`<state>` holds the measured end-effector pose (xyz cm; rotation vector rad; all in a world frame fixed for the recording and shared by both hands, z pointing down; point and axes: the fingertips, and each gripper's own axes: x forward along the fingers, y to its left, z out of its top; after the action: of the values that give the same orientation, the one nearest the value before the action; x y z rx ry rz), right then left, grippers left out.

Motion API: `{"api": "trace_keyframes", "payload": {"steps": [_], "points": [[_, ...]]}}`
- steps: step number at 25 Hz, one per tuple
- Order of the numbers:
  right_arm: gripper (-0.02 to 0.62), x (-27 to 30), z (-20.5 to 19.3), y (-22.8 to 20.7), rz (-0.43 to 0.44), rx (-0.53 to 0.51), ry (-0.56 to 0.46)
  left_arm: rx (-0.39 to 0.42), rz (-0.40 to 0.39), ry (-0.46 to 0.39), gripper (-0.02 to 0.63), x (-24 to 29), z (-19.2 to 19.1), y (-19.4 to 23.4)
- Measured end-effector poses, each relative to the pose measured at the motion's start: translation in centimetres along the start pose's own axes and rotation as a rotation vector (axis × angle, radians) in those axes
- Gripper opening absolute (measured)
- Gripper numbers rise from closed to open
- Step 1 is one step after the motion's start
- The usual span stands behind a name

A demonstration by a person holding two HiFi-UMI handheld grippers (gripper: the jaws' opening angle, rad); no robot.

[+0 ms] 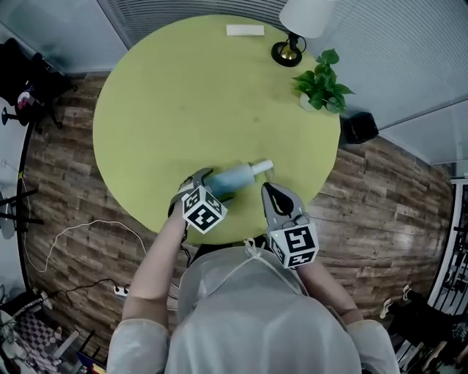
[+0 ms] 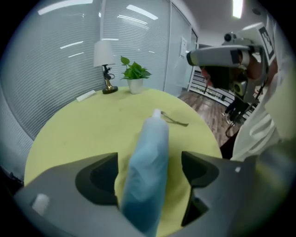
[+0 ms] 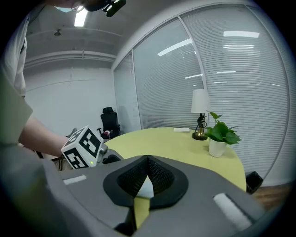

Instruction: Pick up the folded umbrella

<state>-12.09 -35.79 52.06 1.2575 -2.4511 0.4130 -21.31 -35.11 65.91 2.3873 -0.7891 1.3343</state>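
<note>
Straddling the folded umbrella (image 2: 150, 139), left gripper (image 2: 149, 178) apparently gapes.

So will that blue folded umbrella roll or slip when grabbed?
The folded umbrella is a rounded tube lying on the smooth table, so a nudge might roll it. Its cover looks like soft fabric, probably squashing slightly yet gripping well.

Smooth, matt yellow-green top on the round table (image 1: 183, 109). Soft light-blue cloth, matt and faintly creased, on the folded umbrella (image 1: 235, 179), with a smooth white plastic end. Matt grey plastic for the left gripper (image 2: 149, 159) and the right gripper (image 3: 147, 162); black, finely ribbed pads (image 3: 162, 178) on the latter. Wood-plank floor (image 1: 380, 182), grainy, with a slight sheen. On the lamp (image 1: 303, 14), matt white shade over glossy dark base and brassy metal stem.
</note>
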Motion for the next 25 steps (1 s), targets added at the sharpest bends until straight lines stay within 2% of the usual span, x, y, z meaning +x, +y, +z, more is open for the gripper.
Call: {"api": "trace_keyframes", "payload": {"steps": [4,6,10,17,22,25], "points": [[0.000,-0.7,-1.1,-0.7,-0.035,0.043,0.045,0.111,-0.062,0.150,0.406,2.5,-1.6,-0.8],[0.000,-0.8,-1.8,-1.2,-0.047,0.073,0.064,0.166,-0.036,0.194,0.377,3.3,-2.0,-0.1],[0.000,-1.1,-2.5,-1.6,-0.061,0.102,0.073,0.250,0.037,0.209,0.327,4.2,-2.4,1.1],[0.000,-2.1,-2.6,-1.5,-0.065,0.079,0.067,0.222,0.001,0.202,0.311,4.4,-2.5,1.2],[0.000,-2.6,-2.3,-1.9,-0.074,0.070,0.058,0.212,0.030,0.214,0.302,4.3,-2.5,1.0],[0.000,-2.8,-1.8,-1.9,-0.081,0.076,0.049,0.139,0.021,0.203,0.296,4.1,-2.3,0.5]]}}
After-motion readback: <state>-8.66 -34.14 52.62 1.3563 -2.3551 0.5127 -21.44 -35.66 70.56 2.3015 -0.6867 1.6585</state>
